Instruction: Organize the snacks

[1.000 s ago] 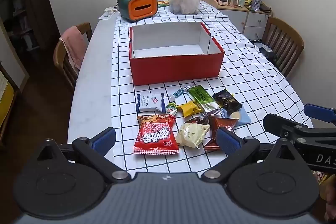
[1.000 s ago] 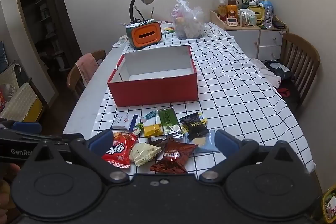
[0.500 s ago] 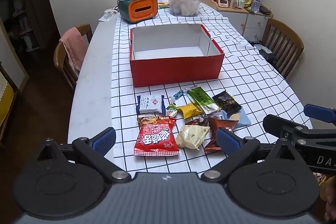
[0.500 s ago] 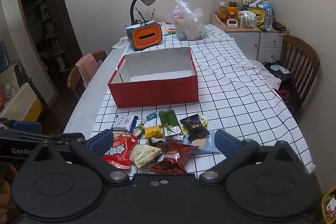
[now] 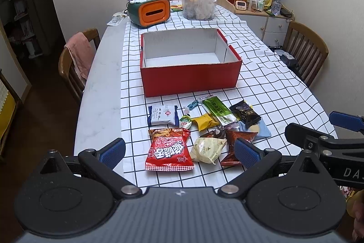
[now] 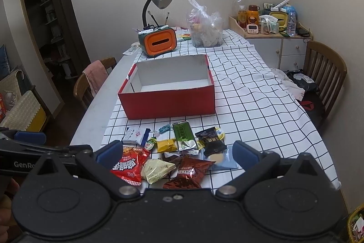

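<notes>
Spanning most of both views, the table [image 5: 100,92] carries a checked cloth [image 5: 261,88] that lies rumpled toward its right edge; a dragged packet could bunch this cloth and shift everything resting on it.

The red box [image 5: 190,80] stands open and looks empty at mid-table, well apart from both grippers. Its near wall rises between the snacks and the cavity, so a low carry is likely to strike the wall or push the box away.

The snacks lie in a tight cluster near the front edge, none yet boxed. The red chip bag [image 5: 169,148] touches the cream triangular packet [image 5: 208,149], which overlaps the brown Oreo packet [image 6: 190,171]. Closing on one may pinch a neighbour and scatter the rest. The glossy film probably slips, and a hard squeeze would crush the contents.

The green bar [image 5: 218,109] and yellow candy [image 5: 204,121] lie flat, offering little edge to grasp.

The left gripper [image 5: 179,149] hovers above the cluster, fingers spread, holding nothing. The right gripper [image 6: 176,152] does likewise. Positioned just beside each other, they could collide on a simultaneous descent.
</notes>
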`<state>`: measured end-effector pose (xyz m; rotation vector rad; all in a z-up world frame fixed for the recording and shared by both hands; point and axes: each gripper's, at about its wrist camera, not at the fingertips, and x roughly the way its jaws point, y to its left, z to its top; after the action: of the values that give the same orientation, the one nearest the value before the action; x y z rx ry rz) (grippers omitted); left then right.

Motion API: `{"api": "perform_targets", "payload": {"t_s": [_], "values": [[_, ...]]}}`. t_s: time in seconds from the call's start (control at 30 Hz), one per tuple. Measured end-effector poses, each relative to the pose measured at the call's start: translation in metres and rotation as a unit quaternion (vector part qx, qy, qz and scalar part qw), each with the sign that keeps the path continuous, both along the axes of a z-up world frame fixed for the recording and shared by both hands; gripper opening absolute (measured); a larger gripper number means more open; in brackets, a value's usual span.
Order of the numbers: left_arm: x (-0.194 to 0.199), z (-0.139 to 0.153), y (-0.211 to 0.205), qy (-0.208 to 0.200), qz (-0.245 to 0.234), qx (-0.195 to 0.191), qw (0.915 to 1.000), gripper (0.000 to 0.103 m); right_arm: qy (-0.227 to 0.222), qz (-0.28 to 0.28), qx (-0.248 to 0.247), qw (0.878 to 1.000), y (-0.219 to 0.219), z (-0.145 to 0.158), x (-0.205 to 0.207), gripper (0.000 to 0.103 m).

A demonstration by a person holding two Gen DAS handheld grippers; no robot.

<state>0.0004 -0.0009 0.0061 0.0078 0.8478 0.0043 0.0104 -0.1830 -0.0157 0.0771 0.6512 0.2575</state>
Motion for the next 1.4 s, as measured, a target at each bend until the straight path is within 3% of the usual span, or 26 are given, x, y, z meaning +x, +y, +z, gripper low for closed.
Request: {"api": "perform_targets", "payload": {"t_s": [1.4], "values": [[-0.0024, 0.0021, 0.002, -0.006, -0.005, -0.009, 0.9999, 0.102, -0.005, 0.004, -0.002, 1.0, 0.0017, 0.0007, -0.0022, 0.102]]}}
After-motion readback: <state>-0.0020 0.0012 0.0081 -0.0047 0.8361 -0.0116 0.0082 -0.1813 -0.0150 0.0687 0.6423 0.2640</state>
